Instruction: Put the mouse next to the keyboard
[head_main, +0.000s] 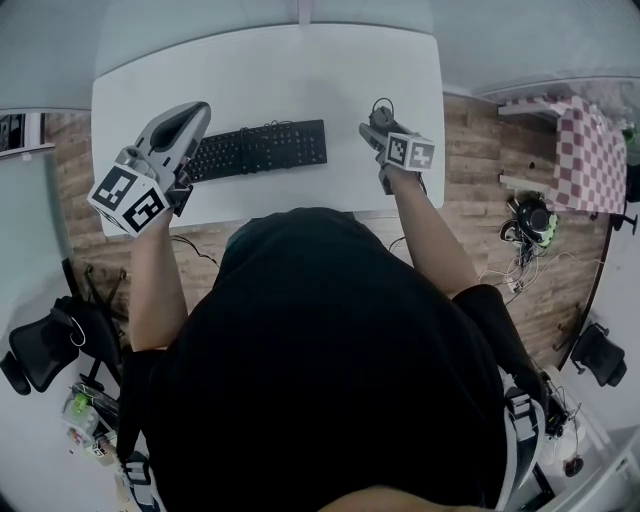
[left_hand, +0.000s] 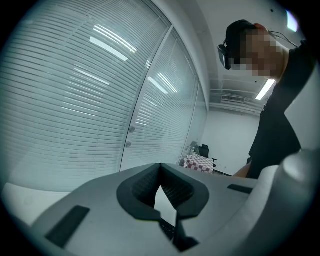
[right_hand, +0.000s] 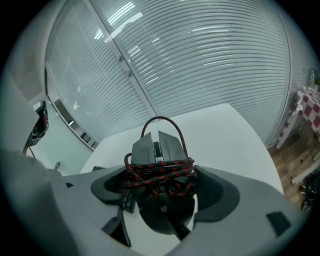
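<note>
A black keyboard (head_main: 258, 148) lies across the middle of the white table (head_main: 270, 70). To its right my right gripper (head_main: 384, 128) is shut on a black mouse (head_main: 377, 117) whose red-and-black braided cable is wound around its body. In the right gripper view the mouse (right_hand: 160, 150) sits between the two pads and a corner of the keyboard (right_hand: 126, 199) shows below left. I cannot tell whether the mouse touches the table. My left gripper (head_main: 180, 125) is raised over the keyboard's left end, its jaws shut on nothing (left_hand: 160, 172).
The table's front edge runs just ahead of the person's body. A small table with a checked cloth (head_main: 590, 150) stands at the right, with cables and gear (head_main: 530, 220) on the wooden floor. Office chairs (head_main: 40, 350) (head_main: 600, 352) stand at either side.
</note>
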